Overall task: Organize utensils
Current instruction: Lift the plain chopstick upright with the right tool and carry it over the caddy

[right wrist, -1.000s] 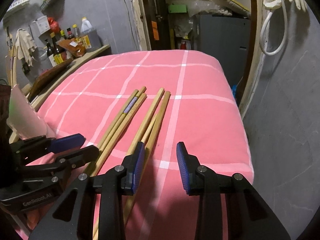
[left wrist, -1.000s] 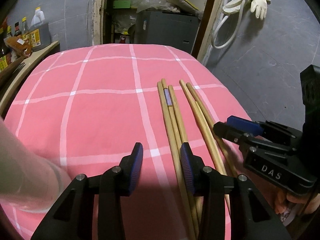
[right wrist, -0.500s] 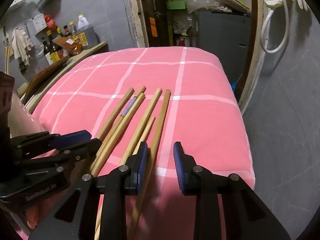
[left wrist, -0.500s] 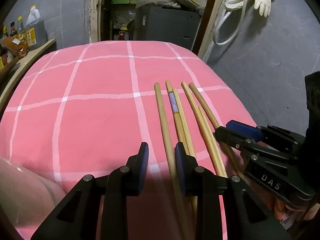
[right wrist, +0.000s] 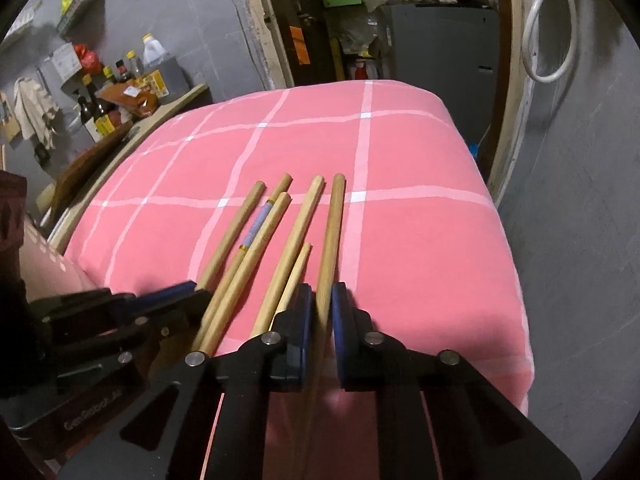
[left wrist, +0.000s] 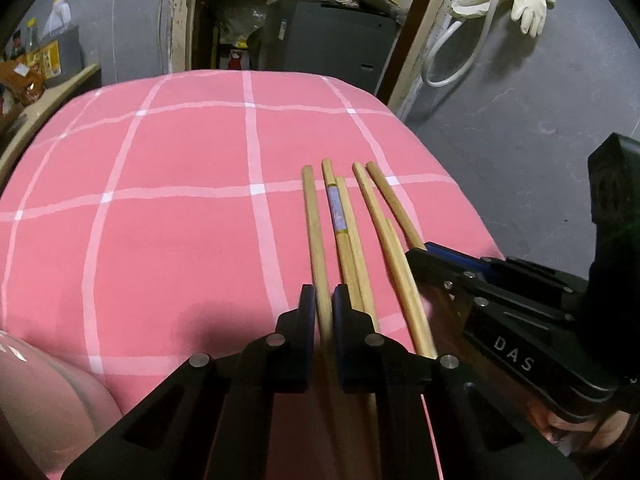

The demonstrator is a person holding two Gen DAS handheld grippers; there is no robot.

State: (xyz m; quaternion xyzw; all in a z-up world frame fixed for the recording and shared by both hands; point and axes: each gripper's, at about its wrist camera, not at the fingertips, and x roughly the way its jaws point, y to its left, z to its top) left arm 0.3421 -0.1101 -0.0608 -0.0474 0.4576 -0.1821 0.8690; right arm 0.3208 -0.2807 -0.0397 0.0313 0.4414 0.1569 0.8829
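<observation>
Black plastic jaws with blue pads are clenched on wood on both sides: the left gripper (left wrist: 321, 308) pinches the leftmost pale wooden chopstick (left wrist: 314, 236) of the fan, and the right gripper (right wrist: 321, 306) pinches the rightmost pale wooden chopstick (right wrist: 331, 240). Between those two, four more sticks lie loose on the pink white-checked cloth (left wrist: 160, 240), among them a chopstick with a lilac band (left wrist: 335, 208). The step looks like picking up the outer pair; next, each stick needs lifting clear of its neighbours without dragging them.
</observation>
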